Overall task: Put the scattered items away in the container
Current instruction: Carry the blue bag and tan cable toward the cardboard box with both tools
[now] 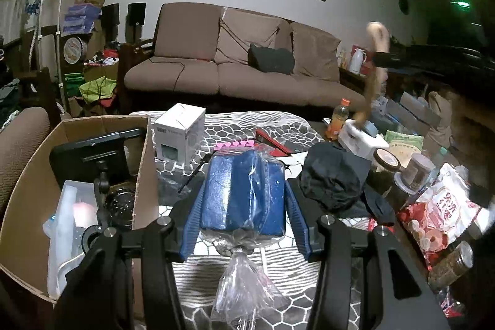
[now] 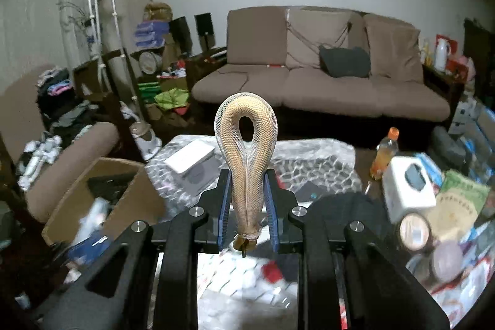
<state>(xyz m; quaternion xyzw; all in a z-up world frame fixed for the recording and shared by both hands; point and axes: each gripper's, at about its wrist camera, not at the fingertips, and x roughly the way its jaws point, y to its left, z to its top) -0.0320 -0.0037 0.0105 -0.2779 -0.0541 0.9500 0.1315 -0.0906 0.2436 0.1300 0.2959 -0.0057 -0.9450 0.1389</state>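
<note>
Left gripper (image 1: pixel 244 206) tilting downward, clamping bagged blue cloth (image 1: pixel 244 190); right gripper (image 2: pixel 247 206) angling down, squeezing mesh-wrapped tan loop (image 2: pixel 246 144) upright between pads.

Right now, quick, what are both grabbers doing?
Left gripper: closed on the blue folded cloth in a clear plastic bag.
Right gripper: closed on the tan looped tube in white netting.

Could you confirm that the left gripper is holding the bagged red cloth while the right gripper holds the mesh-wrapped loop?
Not quite: the bagged cloth in the left gripper is blue, not red, as the left wrist view shows. The rest stands: the right gripper holds the mesh-wrapped loop.
</note>
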